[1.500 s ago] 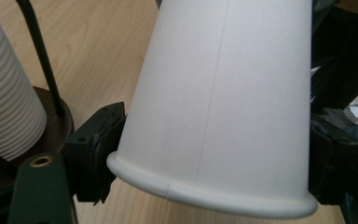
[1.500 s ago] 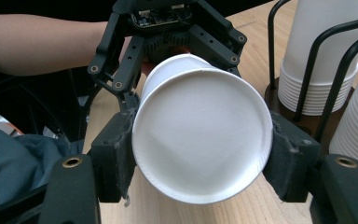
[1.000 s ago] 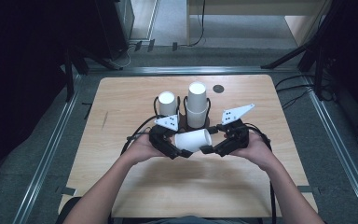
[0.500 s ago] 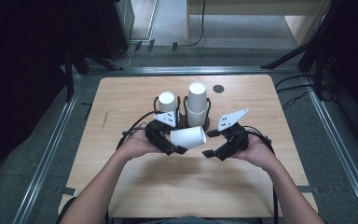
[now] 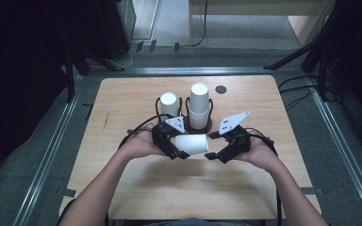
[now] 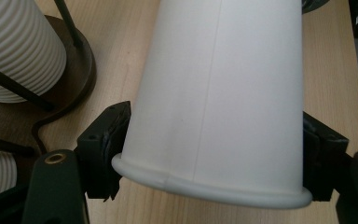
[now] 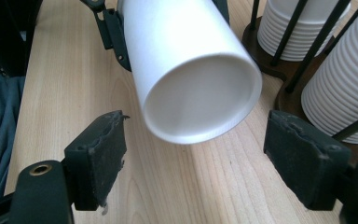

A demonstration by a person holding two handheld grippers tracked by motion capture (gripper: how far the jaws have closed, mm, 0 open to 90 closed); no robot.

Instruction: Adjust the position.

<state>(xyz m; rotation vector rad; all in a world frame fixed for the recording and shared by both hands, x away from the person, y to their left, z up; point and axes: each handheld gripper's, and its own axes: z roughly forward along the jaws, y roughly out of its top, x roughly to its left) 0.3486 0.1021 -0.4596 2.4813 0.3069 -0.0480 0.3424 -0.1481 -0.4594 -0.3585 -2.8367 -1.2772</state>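
Observation:
A white paper cup [image 5: 192, 143] lies level above the table between my two grippers. My left gripper [image 5: 179, 149] is shut on it near its rolled rim; in the left gripper view both pads press the cup [image 6: 219, 93] at its sides. The cup's recessed bottom [image 7: 198, 100] points at my right gripper [image 7: 200, 158]. That gripper is open, its pads [image 7: 98, 158] apart from the cup on either side. In the high view the right gripper [image 5: 213, 153] sits just right of the cup's end.
A dark wire rack [image 5: 200, 126] stands behind the hands. It holds two stacks of white ribbed cups, a shorter one [image 5: 168, 102] and a taller one [image 5: 199, 101]. A small dark disc [image 5: 221, 89] lies on the wooden table [image 5: 122, 103] at the back.
The cup was tipped slightly half a second ago and now lies level again. Both hands have stayed almost where they were.

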